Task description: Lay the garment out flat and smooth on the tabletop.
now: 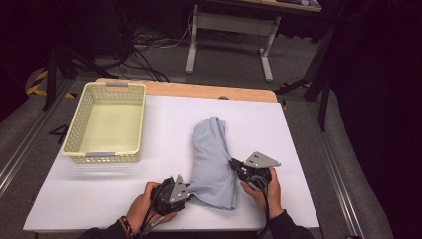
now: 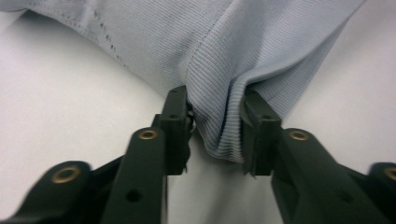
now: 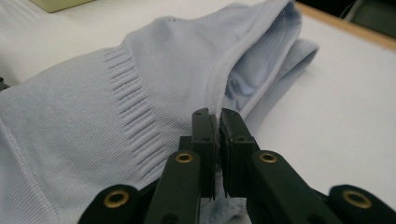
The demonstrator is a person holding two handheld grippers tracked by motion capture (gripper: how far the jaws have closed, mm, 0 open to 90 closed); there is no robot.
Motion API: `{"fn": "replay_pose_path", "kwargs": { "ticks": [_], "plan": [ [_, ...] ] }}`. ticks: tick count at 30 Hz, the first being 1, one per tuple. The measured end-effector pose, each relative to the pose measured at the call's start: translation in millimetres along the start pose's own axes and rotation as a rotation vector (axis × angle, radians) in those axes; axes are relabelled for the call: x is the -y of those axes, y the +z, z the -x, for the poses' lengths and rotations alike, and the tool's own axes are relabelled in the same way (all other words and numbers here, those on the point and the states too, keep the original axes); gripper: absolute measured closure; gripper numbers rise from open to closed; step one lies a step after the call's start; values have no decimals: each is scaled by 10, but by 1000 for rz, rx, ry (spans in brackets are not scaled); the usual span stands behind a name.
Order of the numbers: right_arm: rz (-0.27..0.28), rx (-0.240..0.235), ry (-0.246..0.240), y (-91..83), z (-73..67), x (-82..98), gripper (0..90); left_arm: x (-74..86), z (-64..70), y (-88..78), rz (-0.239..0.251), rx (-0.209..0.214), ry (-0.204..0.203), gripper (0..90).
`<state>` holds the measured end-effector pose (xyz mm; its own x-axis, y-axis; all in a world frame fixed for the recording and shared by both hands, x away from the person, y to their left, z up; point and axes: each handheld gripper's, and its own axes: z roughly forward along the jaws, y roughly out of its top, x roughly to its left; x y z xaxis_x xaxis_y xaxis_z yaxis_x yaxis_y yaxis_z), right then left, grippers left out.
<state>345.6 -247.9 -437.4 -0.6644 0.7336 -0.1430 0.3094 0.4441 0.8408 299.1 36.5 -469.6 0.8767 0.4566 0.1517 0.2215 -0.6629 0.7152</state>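
We saw a pale blue garment lying folded in a long bundle on the white tabletop, to the right of the basket and well apart from it. The basket, cream plastic with a perforated wall, stood at the tabletop's far left. Our left claw sat at the garment's near left corner, on the basket side, held in the left hand. In the left gripper view its jaws stood partly apart with a ribbed hem of the garment bunched between them; both pads touched the cloth, so we took the left claw as grasping the garment, loosely. Our right claw met the garment's right edge, on the side away from the basket, with the right hand behind it and the grey plate on top. In the right gripper view its jaws were clenched nearly together on a seamed edge of the garment, the cloth pinched thin between the pads. From that view the garment's folded layers opened toward the far end, where the tabletop's wooden rim showed. Past the tabletop, beyond the basket, cables lay on the floor beside a white table frame.
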Motion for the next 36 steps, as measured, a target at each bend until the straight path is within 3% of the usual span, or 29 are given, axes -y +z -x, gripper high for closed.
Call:
{"fn": "replay_pose_path", "kwargs": {
  "ticks": [1, 4, 7, 10, 12, 13, 15, 18, 24, 27, 31, 36],
  "plan": [
    [20, 32, -11, -109, -18, -36, 851, 2, -2, 0, 4, 4, -8, 570],
    [34, 56, -3, -218, -28, -57, 880, 0, 2, 5, 5, 16, -24, 533],
    [24, 56, 1, -287, -34, -29, 878, -8, 9, 10, 6, 25, -14, 528],
    [-49, 50, -9, -179, -21, 87, 880, -14, 21, 0, -4, 38, -3, 548],
    [-59, 43, -4, -147, -19, 106, 881, -15, 19, -6, -7, 59, 7, 560],
    [-73, 38, -2, -100, -15, 136, 881, -11, 18, -5, -1, 78, 10, 621],
    [-78, 35, -11, -56, -12, 170, 881, -6, 41, -4, 8, 62, 26, 636],
    [-91, 30, -9, -25, 8, 210, 873, -3, 42, 1, 11, 84, 37, 709],
    [-82, 27, 65, -13, 85, 257, 663, 0, 32, 2, 8, 96, 35, 734],
    [-68, -12, 93, -32, 105, 255, 598, 5, 32, 4, 15, 95, 42, 743],
    [-46, -23, 96, -74, 106, 216, 526, 6, 56, 0, 14, 80, 60, 756],
    [-35, -20, 84, -56, 53, 173, 415, 12, 41, 3, 19, 93, 54, 766]
  ]
}}
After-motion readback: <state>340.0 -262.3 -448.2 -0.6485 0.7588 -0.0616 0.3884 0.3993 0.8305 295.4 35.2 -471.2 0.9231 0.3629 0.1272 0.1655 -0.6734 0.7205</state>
